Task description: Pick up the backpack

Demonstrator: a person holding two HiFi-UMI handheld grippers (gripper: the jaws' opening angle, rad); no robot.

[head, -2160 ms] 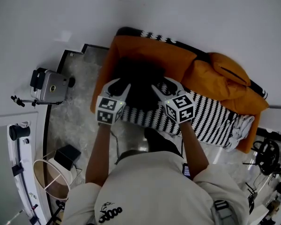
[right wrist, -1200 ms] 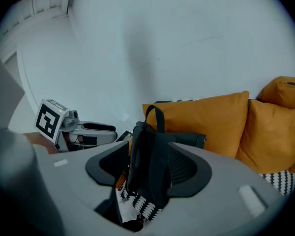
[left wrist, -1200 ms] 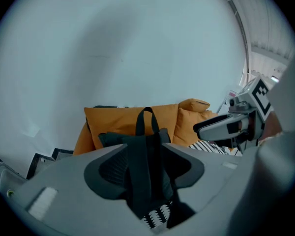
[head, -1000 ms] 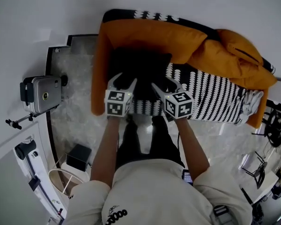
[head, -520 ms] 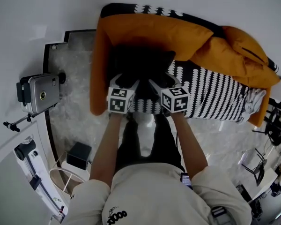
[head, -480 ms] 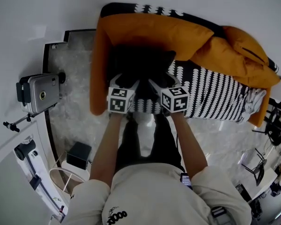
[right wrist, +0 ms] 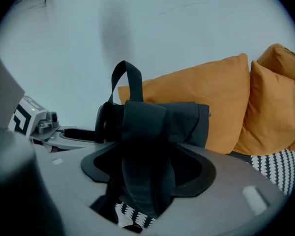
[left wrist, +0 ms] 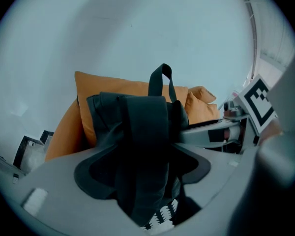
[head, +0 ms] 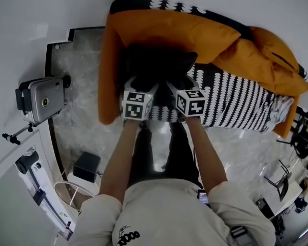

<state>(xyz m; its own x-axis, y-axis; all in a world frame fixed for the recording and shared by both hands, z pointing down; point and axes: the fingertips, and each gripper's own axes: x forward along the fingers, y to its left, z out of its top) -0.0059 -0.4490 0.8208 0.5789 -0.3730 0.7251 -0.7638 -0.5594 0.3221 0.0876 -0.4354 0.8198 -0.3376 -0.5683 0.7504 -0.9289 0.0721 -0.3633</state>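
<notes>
A black backpack [head: 159,65] stands upright on the sofa seat against an orange cushion [head: 174,32]. Its carry handle [left wrist: 160,80] sticks up. My left gripper [head: 138,83] and right gripper [head: 180,85] are side by side at its front. In the left gripper view a black shoulder strap [left wrist: 147,146] runs between the wide jaws of the left gripper [left wrist: 145,171]. The right gripper [right wrist: 147,173] straddles the other strap [right wrist: 147,146] in the same way. Both pairs of jaws have just been opening, and the pads stand apart from the straps.
The sofa has a black-and-white patterned cover [head: 236,101] and more orange cushions [head: 267,60] at the right. A silver case [head: 38,99] and a black box [head: 84,165] sit on the marble floor [head: 82,127] at the left. Stands [head: 297,132] crowd the right edge.
Both grippers have sunk toward the sofa seat together with the backpack and drawn slightly closer to each other. Their jaws have spread wider round the straps.
</notes>
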